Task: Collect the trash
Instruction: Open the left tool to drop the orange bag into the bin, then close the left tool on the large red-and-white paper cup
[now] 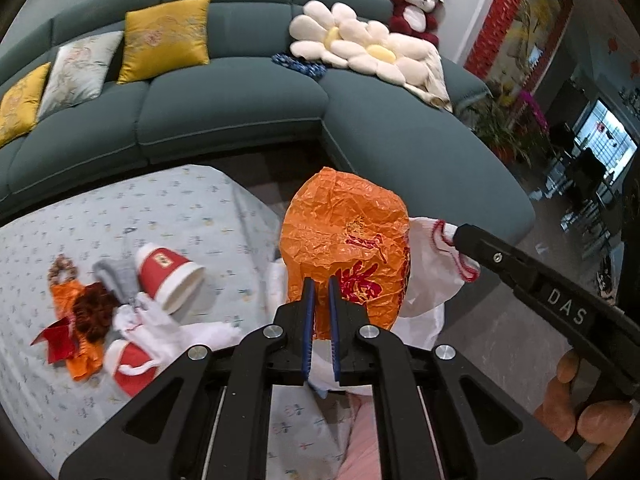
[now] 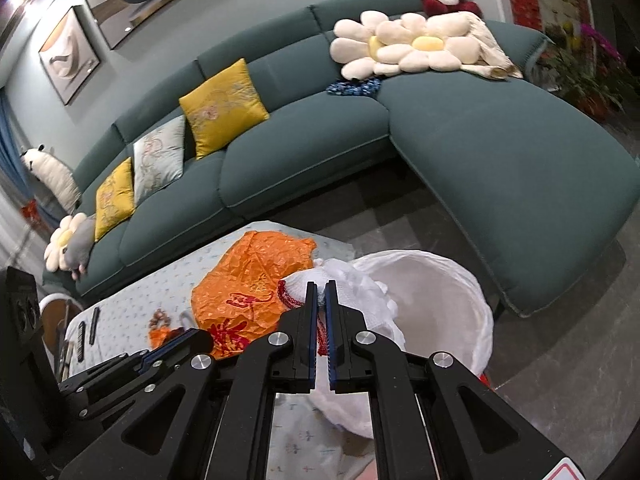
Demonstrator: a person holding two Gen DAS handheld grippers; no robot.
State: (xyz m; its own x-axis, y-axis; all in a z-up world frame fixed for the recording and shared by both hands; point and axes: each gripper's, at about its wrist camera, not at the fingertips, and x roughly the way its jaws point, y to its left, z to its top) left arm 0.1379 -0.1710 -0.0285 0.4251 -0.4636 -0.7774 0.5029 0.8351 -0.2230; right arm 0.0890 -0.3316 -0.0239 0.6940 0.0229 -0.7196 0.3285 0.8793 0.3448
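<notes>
My left gripper (image 1: 320, 280) is shut on a crumpled orange plastic bag (image 1: 348, 240) with red characters and holds it up above the table's right end. My right gripper (image 2: 321, 285) is shut on the red-drawstring rim of a white trash bag (image 2: 432, 296), holding its mouth open beside the orange bag (image 2: 248, 284). The right gripper also shows in the left wrist view (image 1: 456, 236), pinching the white bag's rim (image 1: 432, 264). More trash lies on the table: a red paper cup (image 1: 168, 272), orange and red wrappers (image 1: 76, 340), and white tissue (image 1: 148, 320).
The table has a light floral cloth (image 1: 120, 216). A teal sectional sofa (image 1: 248, 96) with yellow cushions (image 1: 164, 40), flower pillows (image 1: 352, 40) and a red plush toy (image 1: 416, 4) curves behind it. Dark tiled floor lies to the right (image 2: 560, 360). Potted plants (image 1: 504, 128) stand at the far right.
</notes>
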